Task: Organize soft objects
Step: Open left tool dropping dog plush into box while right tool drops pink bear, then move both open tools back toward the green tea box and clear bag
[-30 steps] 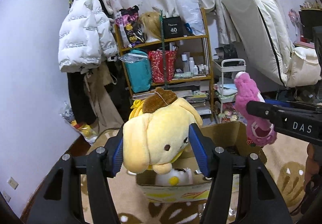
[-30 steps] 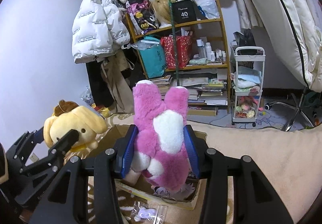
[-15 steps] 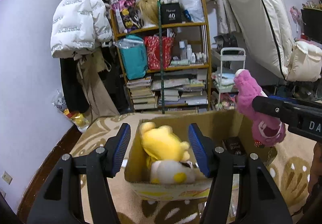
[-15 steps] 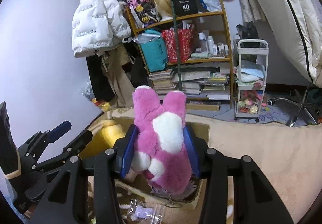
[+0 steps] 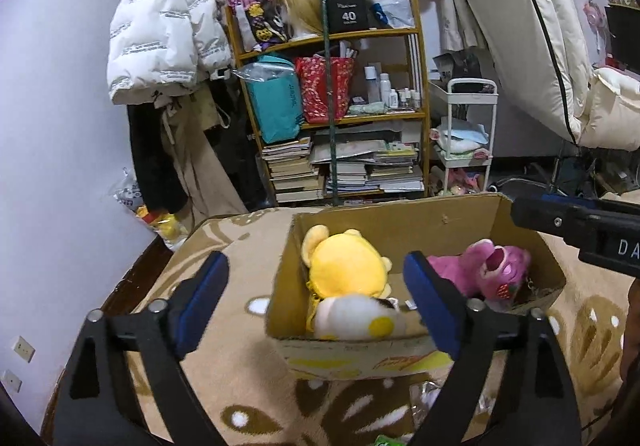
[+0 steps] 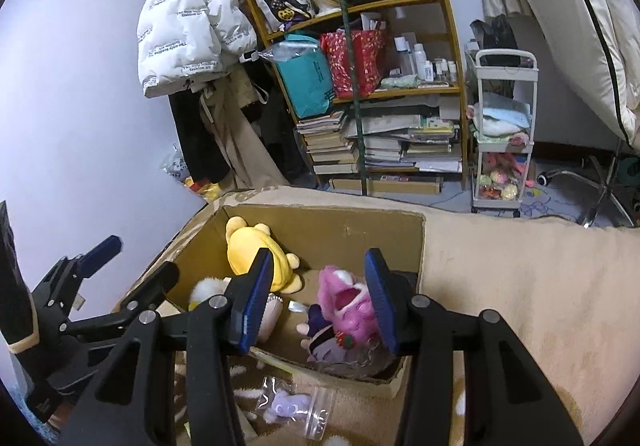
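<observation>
**Both plush toys in the box; both tongs empty**

Cardboard box (image 5: 460,224): open-topped, brown corrugated walls, yellow and red print on the near outer face. It sits on a beige rug (image 5: 224,370) of short pile with brown and white blotches.

Yellow plush (image 5: 344,266): smooth, rounded, short fleece, small round ears. It lies in the left part of the box, face down as far as I can tell. Just in front of it, against the near wall, lies a white plush (image 5: 352,320) with a yellow round patch.

Pink plush (image 5: 492,270): shaggy long pile, open mouth, red strawberry patch. It lies on its side in the right part of the box, apart from the yellow one. In the right wrist view it rests on a purple-and-white soft item I cannot identify.

Left tongs (image 5: 316,300): black frame, blue flat pads. The jaws have just been opening and now stand wide, straddling the near left corner of the box. Nothing is gripped; the yellow plush lies beyond them, untouched.

Right tongs (image 6: 318,298): moderately open above the box. The pink plush shows between the pads, against the right one; the left pad stands clear of it, so no grip.

A clear plastic bag (image 6: 292,402) with a small lilac item lies on the rug in front of the box.
</observation>
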Demonstrator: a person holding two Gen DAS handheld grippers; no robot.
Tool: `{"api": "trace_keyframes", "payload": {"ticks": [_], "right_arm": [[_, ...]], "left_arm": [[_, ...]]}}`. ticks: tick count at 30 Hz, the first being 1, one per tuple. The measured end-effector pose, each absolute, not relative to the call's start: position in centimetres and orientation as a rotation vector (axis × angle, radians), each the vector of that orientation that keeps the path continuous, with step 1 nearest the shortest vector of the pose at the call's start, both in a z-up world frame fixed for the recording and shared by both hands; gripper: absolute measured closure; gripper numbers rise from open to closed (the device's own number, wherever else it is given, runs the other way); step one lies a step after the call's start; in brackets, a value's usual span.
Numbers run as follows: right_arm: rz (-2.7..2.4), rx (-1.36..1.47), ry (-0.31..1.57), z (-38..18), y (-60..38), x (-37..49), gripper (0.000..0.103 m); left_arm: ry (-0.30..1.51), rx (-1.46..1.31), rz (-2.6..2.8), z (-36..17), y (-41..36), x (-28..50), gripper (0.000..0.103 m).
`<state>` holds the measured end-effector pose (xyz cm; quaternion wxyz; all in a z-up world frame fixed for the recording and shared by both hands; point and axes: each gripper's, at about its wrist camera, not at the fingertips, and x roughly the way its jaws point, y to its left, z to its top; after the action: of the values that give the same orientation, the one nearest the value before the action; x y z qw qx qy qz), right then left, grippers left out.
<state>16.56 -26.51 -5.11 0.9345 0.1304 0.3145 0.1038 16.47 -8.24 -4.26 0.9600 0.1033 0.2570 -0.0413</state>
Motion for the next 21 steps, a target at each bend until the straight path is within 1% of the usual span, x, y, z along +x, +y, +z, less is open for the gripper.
{"api": "trace_keyframes", "payload": {"ticks": [3, 4, 7, 8, 10, 12, 14, 16, 17, 18, 19, 21], "right_arm": [[0.213, 0.278, 0.661, -5.3, -26.6, 16.2, 0.053], [0.214, 0.28, 0.667, -5.4, -26.6, 16.1, 0.052], [0.218, 0.276, 0.68, -5.4, -26.4, 15.6, 0.049], [0.217, 0.273, 0.683, -5.4, -26.4, 15.4, 0.045], [0.197, 0.268, 0.68, -5.3, -26.3, 14.6, 0.04], [0.197, 0.28, 0.682, -5.3, -26.3, 14.0, 0.032], [0.205, 0.286, 0.691, -5.2, -26.3, 13.6, 0.029], [0.209, 0.275, 0.699, -5.0, -26.0, 13.0, 0.022], [0.208, 0.268, 0.7, -4.9, -26.0, 12.7, 0.014], [0.206, 0.263, 0.698, -4.8, -25.9, 12.3, 0.009], [0.205, 0.259, 0.694, -4.7, -25.8, 11.8, 0.007], [0.201, 0.254, 0.699, -4.5, -25.5, 11.1, 0.0]], "left_arm": [[0.537, 0.201, -0.076, -4.1, -7.7, 16.1, 0.009], [0.544, 0.205, -0.077, -4.1, -7.5, 16.0, 0.006], [0.559, 0.228, -0.072, -4.1, -7.1, 15.3, 0.006], [0.564, 0.235, -0.067, -4.1, -7.0, 15.0, 0.006], [0.58, 0.237, -0.07, -4.1, -6.9, 14.5, 0.005], [0.61, 0.218, -0.086, -4.1, -6.6, 14.0, 0.005], [0.626, 0.21, -0.091, -3.9, -6.3, 13.4, 0.005], [0.634, 0.207, -0.087, -3.6, -6.1, 12.8, 0.005], [0.64, 0.201, -0.087, -3.5, -5.9, 12.6, 0.005], [0.648, 0.185, -0.088, -3.4, -5.6, 12.1, 0.005], [0.656, 0.173, -0.088, -3.3, -5.5, 11.8, 0.005], [0.678, 0.151, -0.087, -3.4, -5.1, 11.3, 0.005]]}}
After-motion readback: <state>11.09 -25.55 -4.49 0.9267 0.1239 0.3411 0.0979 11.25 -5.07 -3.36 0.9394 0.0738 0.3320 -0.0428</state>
